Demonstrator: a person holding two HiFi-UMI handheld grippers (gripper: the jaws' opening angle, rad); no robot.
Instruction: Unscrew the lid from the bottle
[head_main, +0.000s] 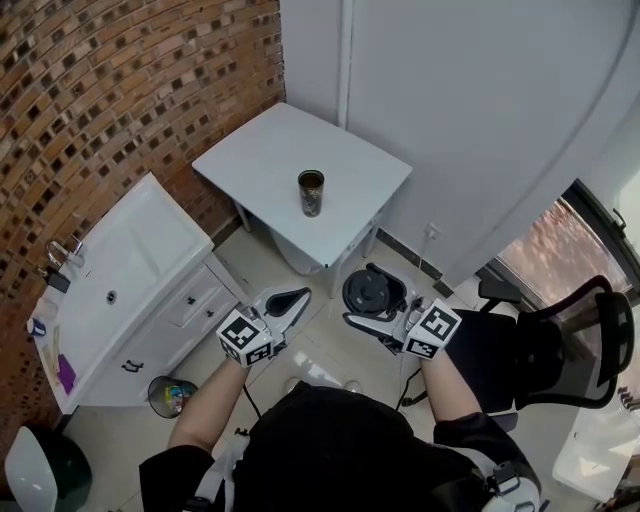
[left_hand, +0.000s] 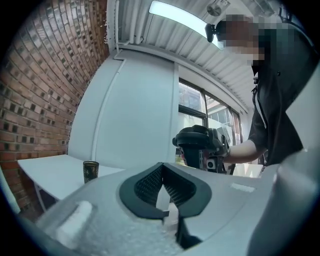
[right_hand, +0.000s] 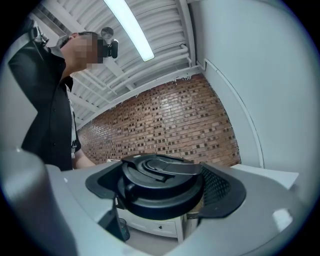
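Note:
The bottle (head_main: 311, 192), a dark patterned tumbler with its mouth uncovered, stands upright near the front of a small white table (head_main: 260, 150). It also shows small and far off as the bottle (left_hand: 90, 171) in the left gripper view. My right gripper (head_main: 370, 312) is shut on the round black lid (head_main: 375, 291), held away from the table over the floor. In the right gripper view the lid (right_hand: 160, 181) fills the space between the jaws of my right gripper (right_hand: 165, 197). My left gripper (head_main: 288, 299) is shut with nothing in it (left_hand: 162, 189).
A white vanity cabinet (head_main: 150, 300) with a sink and tap stands at the left against a brick wall (head_main: 110, 90). A small bin (head_main: 170, 396) sits on the floor by it. A black office chair (head_main: 570, 350) is at the right.

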